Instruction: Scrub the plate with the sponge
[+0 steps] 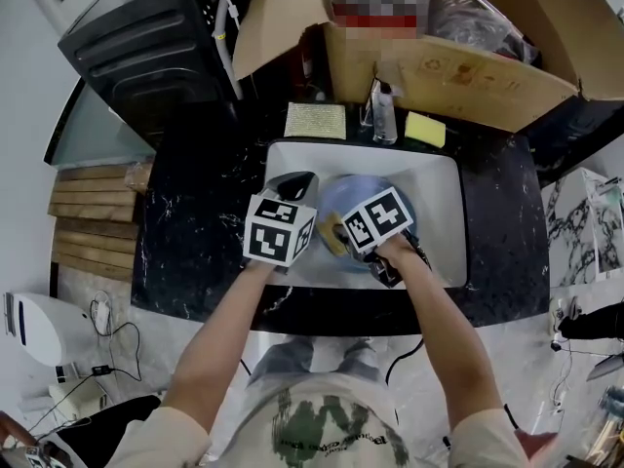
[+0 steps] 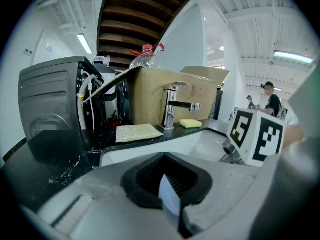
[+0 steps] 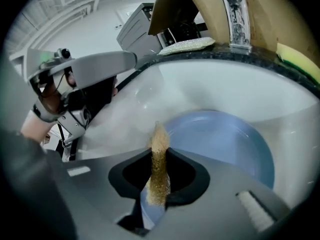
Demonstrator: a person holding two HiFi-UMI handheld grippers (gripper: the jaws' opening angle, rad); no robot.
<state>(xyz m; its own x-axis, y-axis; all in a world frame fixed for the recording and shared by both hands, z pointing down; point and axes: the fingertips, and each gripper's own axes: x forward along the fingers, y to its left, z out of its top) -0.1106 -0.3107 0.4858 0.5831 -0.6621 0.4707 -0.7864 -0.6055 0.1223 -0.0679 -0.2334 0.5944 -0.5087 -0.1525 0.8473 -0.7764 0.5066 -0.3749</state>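
Note:
A pale blue plate (image 1: 390, 195) lies in the white sink (image 1: 441, 178); the right gripper view shows it tilted against the basin (image 3: 225, 146). My left gripper (image 1: 304, 185) is at the plate's left edge, shut on its thin rim (image 2: 170, 200). My right gripper (image 1: 338, 237) is just to the right, over the plate's near side, shut on a tan sponge (image 3: 159, 166). That sponge (image 1: 331, 236) stands on edge between the jaws, and its tip reaches the plate's rim. The marker cubes hide part of the plate.
A chrome tap (image 1: 378, 107) stands behind the sink, with a yellow sponge (image 1: 425, 129) to its right and a flat scouring pad (image 1: 315, 121) to its left. An open cardboard box (image 1: 468, 76) and a black appliance (image 1: 156, 47) stand on the black counter (image 1: 185, 261).

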